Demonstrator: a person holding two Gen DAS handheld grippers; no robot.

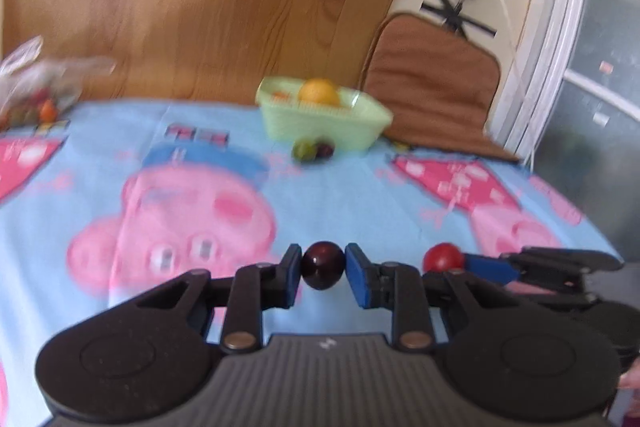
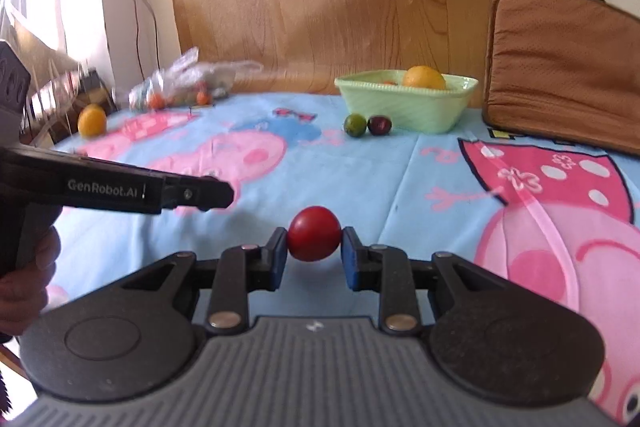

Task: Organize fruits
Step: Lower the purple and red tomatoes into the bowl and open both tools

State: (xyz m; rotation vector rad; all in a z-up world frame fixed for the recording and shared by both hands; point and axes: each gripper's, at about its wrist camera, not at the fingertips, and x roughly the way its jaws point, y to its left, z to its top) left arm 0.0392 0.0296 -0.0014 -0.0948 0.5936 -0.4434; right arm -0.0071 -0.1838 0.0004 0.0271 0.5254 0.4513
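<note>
The left gripper (image 1: 323,265) pinches a dark plum (image 1: 323,265) tight. The right gripper (image 2: 314,242) squeezes a red fruit (image 2: 315,233) just as tight. Carry both slowly over the cloth and drop them softly into the green basket (image 2: 404,109).

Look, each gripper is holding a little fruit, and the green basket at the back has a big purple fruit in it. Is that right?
Not quite. The big fruit in the green basket is an orange, not purple; the right wrist view shows it clearly. The rest holds: the left gripper grips a dark plum, and the right gripper grips a red fruit.
</note>
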